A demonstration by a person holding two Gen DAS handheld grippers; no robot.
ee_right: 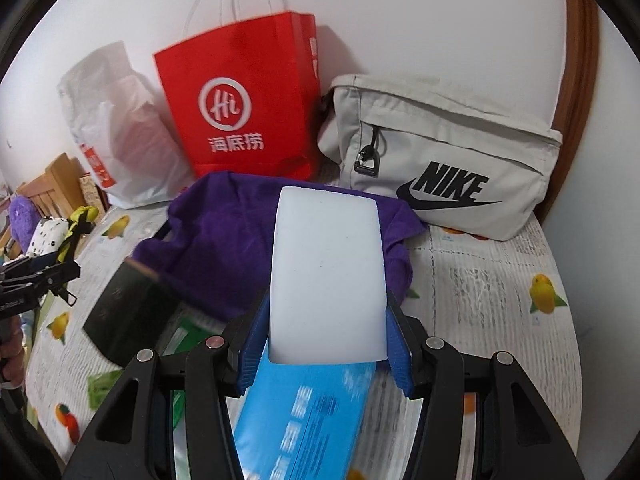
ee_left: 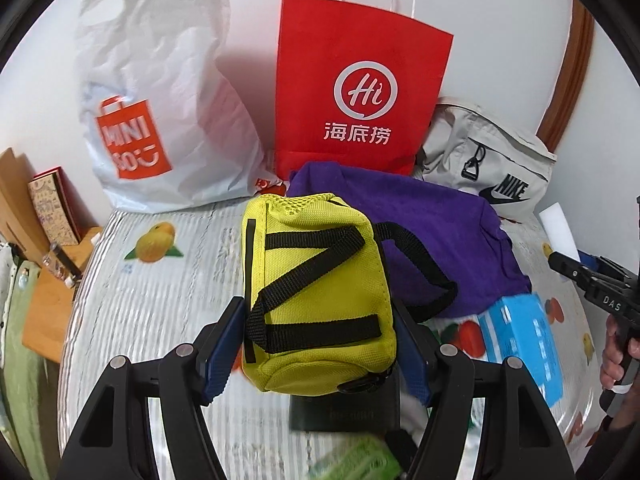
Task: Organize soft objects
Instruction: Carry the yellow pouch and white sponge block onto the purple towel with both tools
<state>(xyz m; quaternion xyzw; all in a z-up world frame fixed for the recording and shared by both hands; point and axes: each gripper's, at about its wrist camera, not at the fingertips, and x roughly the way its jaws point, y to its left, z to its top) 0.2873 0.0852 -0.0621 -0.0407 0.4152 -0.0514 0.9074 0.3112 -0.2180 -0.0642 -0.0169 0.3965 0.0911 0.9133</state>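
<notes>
Yellow pouch (ee_left: 316, 296) w/ black straps: clamped in left gripper (ee_left: 320, 344) jaws, held above fruit-print tabletop (ee_left: 160, 292). White foam block (ee_right: 328, 280): clamped in right gripper (ee_right: 326, 344) jaws, over blue box (ee_right: 304, 412). Purple cloth (ee_left: 440, 232) lies behind; red paper bag (ee_left: 360, 96), grey Nike bag (ee_right: 440, 152), white plastic bag (ee_left: 160, 100) along wall.

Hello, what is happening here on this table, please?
A person is sorting soft things with a tool in each hand. The left tool grips a yellow pouch, the right tool grips a white sponge, both above the table. A purple cloth lies below, before a red bag, white bag and grey bag.
</notes>
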